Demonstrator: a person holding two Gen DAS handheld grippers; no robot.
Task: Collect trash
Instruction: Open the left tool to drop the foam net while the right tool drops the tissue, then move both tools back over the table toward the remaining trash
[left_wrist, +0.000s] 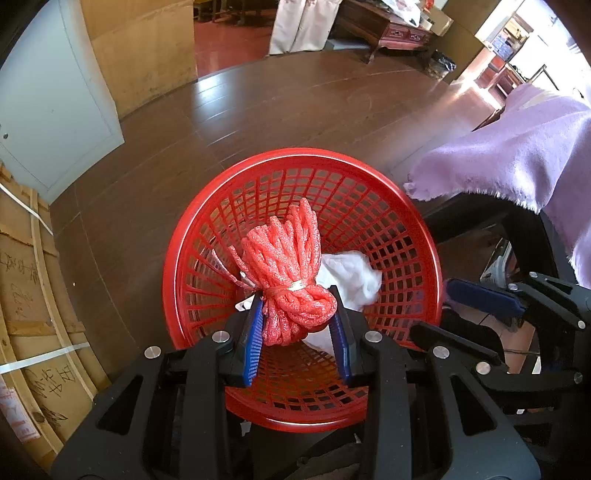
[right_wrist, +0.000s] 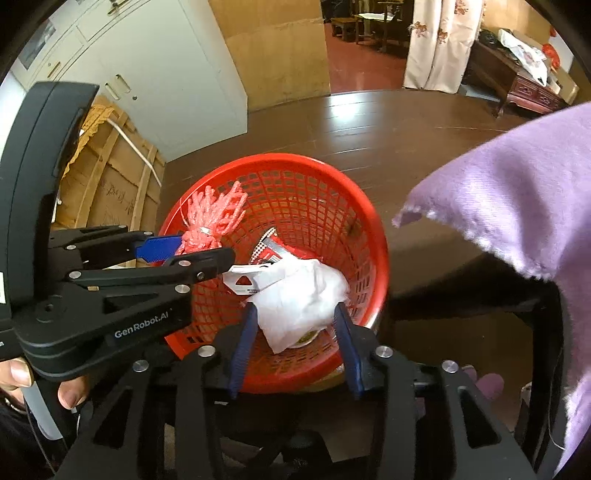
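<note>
A red plastic mesh basket (left_wrist: 177, 258) (right_wrist: 380, 251) stands on a dark wooden table (left_wrist: 295, 110). My left gripper (left_wrist: 297, 306) (right_wrist: 201, 247) is shut on a bundle of red foam netting (left_wrist: 284, 254) (right_wrist: 218, 206), held over the basket's near side. My right gripper (right_wrist: 295, 308) (left_wrist: 432, 306) hangs over the basket with its jaws apart. A crumpled white tissue (right_wrist: 303, 299) (left_wrist: 351, 277) lies between them on the trash in the basket, and the pads do not press on it. A red-and-white wrapper (right_wrist: 271, 247) and a white card (right_wrist: 247, 280) lie under the tissue.
A purple cloth (left_wrist: 517, 155) (right_wrist: 517, 192) drapes over a dark chair at the right, close to the basket. Cardboard and a wooden crate (left_wrist: 29, 295) stand at the left by white cabinet doors (right_wrist: 147, 74). A person's fingers (right_wrist: 70, 395) grip the left tool's handle.
</note>
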